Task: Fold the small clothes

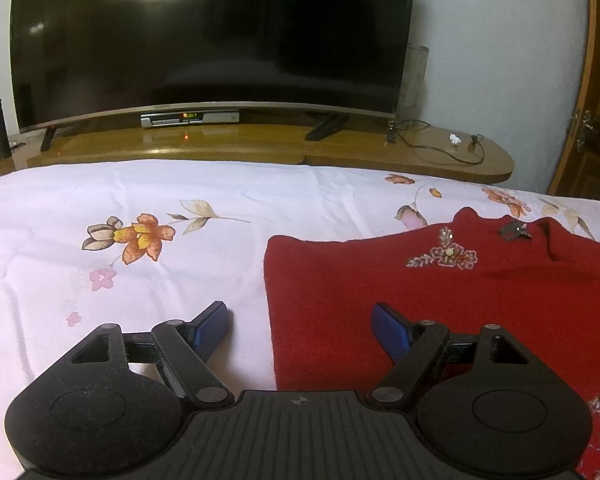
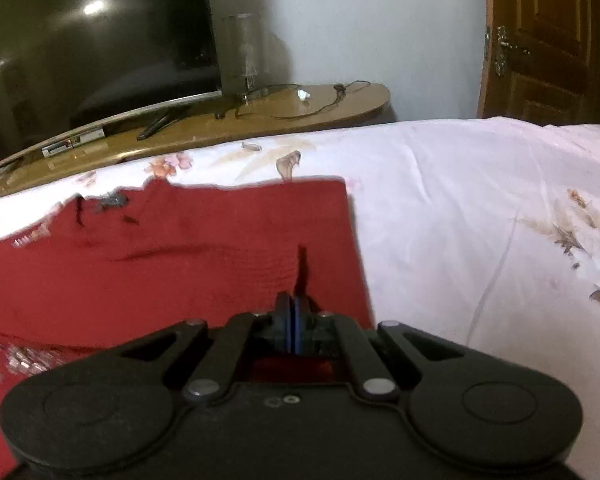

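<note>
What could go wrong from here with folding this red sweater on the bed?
1. The right gripper seems shut on only a small pinch of the red sweater; it may slip out when lifted.
2. The left gripper is open, straddling the sweater's edge, so a one-sided pull could skew the fold.
3. The beaded trim could snag on the floral bedsheet.
</note>
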{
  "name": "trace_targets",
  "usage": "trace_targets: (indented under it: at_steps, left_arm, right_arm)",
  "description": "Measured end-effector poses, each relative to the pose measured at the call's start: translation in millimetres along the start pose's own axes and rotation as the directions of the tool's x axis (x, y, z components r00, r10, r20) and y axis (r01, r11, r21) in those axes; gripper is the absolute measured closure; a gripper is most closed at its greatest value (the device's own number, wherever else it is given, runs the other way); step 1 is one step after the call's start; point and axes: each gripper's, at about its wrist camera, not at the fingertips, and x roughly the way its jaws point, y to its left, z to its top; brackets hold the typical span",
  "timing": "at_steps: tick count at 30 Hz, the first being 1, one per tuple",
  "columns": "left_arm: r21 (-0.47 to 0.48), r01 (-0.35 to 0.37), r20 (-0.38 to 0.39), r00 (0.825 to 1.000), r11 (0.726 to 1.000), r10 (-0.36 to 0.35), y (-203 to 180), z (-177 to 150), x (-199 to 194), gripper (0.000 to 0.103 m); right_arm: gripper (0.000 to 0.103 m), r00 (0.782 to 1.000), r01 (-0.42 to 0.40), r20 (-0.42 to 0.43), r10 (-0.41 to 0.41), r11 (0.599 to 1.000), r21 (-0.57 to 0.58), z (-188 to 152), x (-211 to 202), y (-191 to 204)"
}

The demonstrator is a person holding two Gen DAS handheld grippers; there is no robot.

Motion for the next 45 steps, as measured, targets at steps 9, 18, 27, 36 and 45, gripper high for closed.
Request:
trace_targets:
  at_steps: [9, 18, 27, 36, 45]
  left_arm:
    - [0.027, 0.009, 0.090, 0.996, 1.000, -0.012, -17, 3, -32, 0.024]
    - [0.079, 0.203, 0.055, 0.977, 0.976, -0.207, -123, 2, -12, 0.024]
    - [0.099, 0.178, -0.010, 0.984, 0.979, -0.178, -138, 4, 9, 0.024]
    - [0.122, 0.158, -0.010, 0.987, 0.980, -0.158, -141, 5, 10, 0.023]
    - [0.118, 0.154, -0.009, 0.988, 0.981, -0.154, -140, 5, 12, 0.019]
  right_arm:
    - [0.074, 0.996, 0.018, 0.086, -0.013, 0.998, -0.053, 12, -23, 1]
    - [0.090, 0.987, -0.121, 0.076, 0.141, 0.967, -0.223, 24, 6, 75]
    - [0.088, 0.994, -0.067, 0.064, 0.091, 0.950, -0.304, 19, 43, 80]
    - [0.085, 0.981, -0.131, 0.104, 0.165, 0.952, -0.275, 19, 13, 67]
    - [0.081, 0.996, -0.024, 0.074, 0.051, 0.946, -0.323, 11, 33, 66]
